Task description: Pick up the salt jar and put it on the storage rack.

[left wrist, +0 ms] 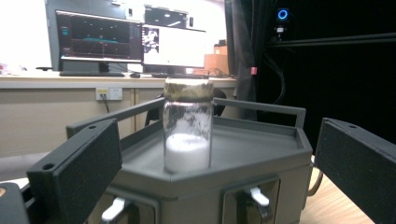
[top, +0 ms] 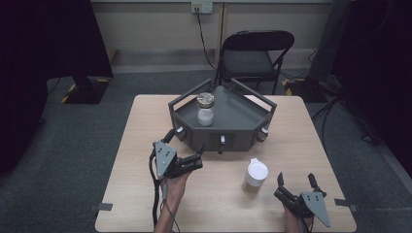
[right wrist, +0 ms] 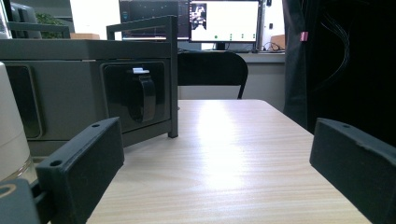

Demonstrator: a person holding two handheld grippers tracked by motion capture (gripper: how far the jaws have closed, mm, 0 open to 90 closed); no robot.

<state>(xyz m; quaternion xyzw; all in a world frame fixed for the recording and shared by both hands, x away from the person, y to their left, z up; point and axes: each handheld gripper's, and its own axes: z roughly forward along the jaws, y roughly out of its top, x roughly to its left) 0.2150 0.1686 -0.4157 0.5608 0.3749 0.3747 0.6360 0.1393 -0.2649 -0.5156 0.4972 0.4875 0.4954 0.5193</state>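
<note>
High view: a light wooden table (top: 145, 145) carries a dark grey angular tray (top: 243, 114) with raised rails, set toward the far edge. Inside the tray, near its left corner, stands 1 upright glass jar (top: 205, 109) with a tarnished metal lid, partly filled with white powder. The left gripper (top: 186, 140) is held just in front of the tray's left front face, its jaws spread apart and empty, pointing toward the tray. A second container, a white-lidded jar (top: 255, 176), stands upright on the bare table in front of the tray, well apart from the glass jar. The right gripper (top: 297, 183) lies near the table's front right corner, just right of the white-lidded jar, jaws likewise spread and holding nothing.

Left gripper view: the glass jar (left wrist: 187, 126) is framed between the 2 open black jaws, standing farther off on the tray floor (left wrist: 252, 149).

Right gripper view: the open jaws frame bare tabletop (right wrist: 224, 154); the tray's side wall (right wrist: 84, 70) and a latch (right wrist: 142, 95) appear at left.
</note>
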